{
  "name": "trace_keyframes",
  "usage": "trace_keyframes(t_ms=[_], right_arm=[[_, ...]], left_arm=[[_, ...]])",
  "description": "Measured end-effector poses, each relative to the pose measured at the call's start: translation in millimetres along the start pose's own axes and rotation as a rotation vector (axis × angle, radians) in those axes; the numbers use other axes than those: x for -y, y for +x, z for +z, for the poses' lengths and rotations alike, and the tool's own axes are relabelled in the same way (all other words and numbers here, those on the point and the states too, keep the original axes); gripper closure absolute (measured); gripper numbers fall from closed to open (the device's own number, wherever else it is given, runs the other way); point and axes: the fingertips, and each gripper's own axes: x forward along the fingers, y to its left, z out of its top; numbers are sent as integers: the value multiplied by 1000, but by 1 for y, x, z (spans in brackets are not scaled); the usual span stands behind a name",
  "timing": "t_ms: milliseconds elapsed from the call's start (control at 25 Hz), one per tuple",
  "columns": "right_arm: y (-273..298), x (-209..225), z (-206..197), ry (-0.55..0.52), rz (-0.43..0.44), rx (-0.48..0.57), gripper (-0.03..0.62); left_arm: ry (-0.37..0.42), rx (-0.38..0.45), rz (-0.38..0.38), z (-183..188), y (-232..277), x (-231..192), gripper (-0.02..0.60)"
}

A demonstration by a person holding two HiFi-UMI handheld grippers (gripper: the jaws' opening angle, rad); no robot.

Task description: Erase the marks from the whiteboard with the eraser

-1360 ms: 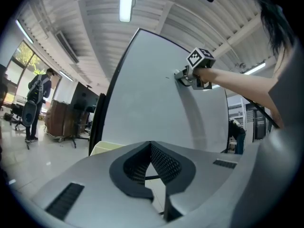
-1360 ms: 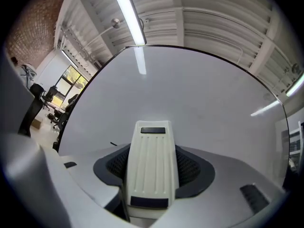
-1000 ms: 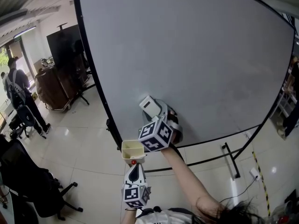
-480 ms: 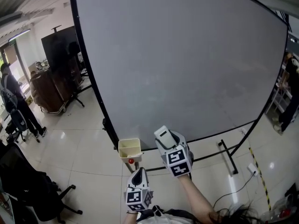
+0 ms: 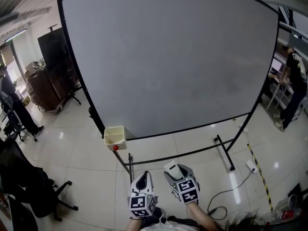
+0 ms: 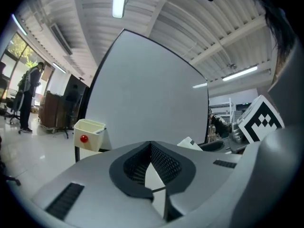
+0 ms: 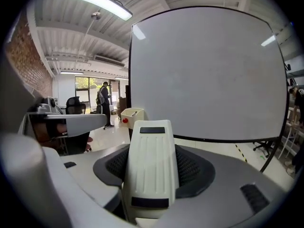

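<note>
1. The right gripper [image 5: 177,173], clamped on the eraser [image 7: 151,167], came off the whiteboard [image 5: 168,57]. It had been pressed to the board's surface, then slid down past the lower edge. It ended low by the person's body, well apart from the board.
2. It finished just beside the left gripper [image 5: 141,181] (in the left gripper view it dropped from high on the board to that view's right edge).
3. In the right gripper view the board, which had filled the picture, shrank until its whole outline showed.
4. The head view drew back. The cream box [image 5: 114,135], earlier near the left gripper, lay well apart from it, and more floor [image 5: 72,177] showed.
</note>
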Motion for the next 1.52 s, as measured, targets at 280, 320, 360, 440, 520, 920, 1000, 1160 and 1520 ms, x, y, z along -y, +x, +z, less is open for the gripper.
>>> trace_keyframes(t_ms=[280, 320, 360, 440, 520, 920, 1000, 1160, 1520], right_arm=[[-63, 9, -41, 96, 43, 35, 321], [-68, 8, -42, 104, 44, 39, 321], [-71, 6, -42, 105, 42, 43, 321], [-76, 2, -42, 91, 35, 51, 321], [-79, -2, -41, 73, 35, 56, 322], [-80, -15, -26, 88, 45, 90, 322], [-78, -20, -26, 82, 47, 86, 322], [-75, -23, -28, 79, 46, 76, 323], [-72, -27, -27, 72, 46, 67, 322]], left_arm=[[5, -2, 8, -10, -34, 58, 594], [10, 2, 5, -7, -38, 62, 594], [15, 1, -2, -7, -41, 65, 594], [23, -10, -6, -9, -46, 66, 594], [27, -25, -19, -13, -48, 71, 594], [58, -16, -55, -4, -50, 73, 594], [51, -12, -44, -3, -52, 67, 594], [45, -21, -42, -8, -55, 61, 594], [37, -26, -7, -4, -57, 49, 594]])
